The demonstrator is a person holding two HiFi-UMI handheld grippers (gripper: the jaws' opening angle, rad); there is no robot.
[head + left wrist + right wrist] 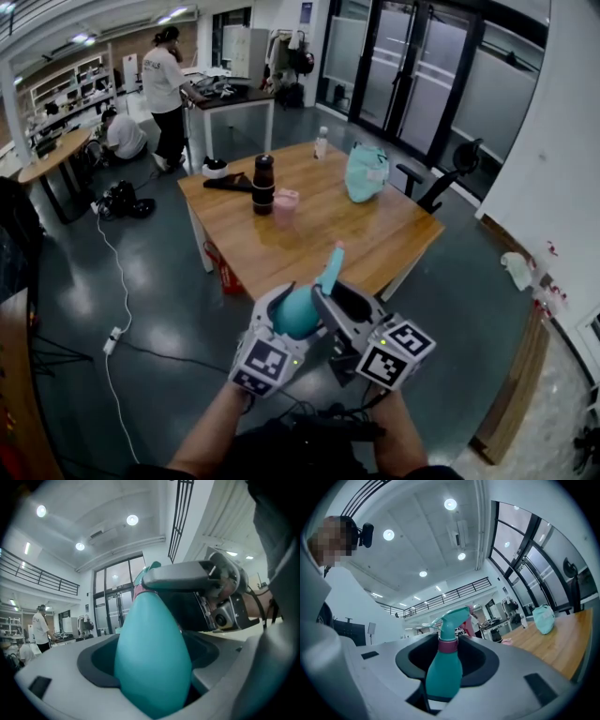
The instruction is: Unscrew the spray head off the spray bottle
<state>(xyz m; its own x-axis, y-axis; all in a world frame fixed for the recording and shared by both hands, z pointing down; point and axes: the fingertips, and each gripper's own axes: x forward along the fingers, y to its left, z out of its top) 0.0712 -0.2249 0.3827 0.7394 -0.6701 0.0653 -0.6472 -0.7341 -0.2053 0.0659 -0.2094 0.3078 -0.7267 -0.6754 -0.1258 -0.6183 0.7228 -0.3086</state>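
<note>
A teal spray bottle (298, 314) is held in the air in front of me, its spray head (330, 267) pointing up and away. My left gripper (286, 314) is shut on the rounded body (152, 658), which fills the left gripper view. My right gripper (342, 302) sits at the neck; one of its grey fingers (180, 576) crosses above the body. In the right gripper view the magenta collar (448, 646) and the spray head (452, 618) stand between the dark pads (483, 660) with room on both sides. The right gripper (449, 656) is open.
A wooden table (375, 244) ahead carries a teal bag (366, 173), a dark flask (263, 185), a pink cup (285, 204) and a small clear bottle (322, 142). An office chair (450, 173) stands at its right. People (167, 84) work at the back left. A cable (117, 281) runs over the floor.
</note>
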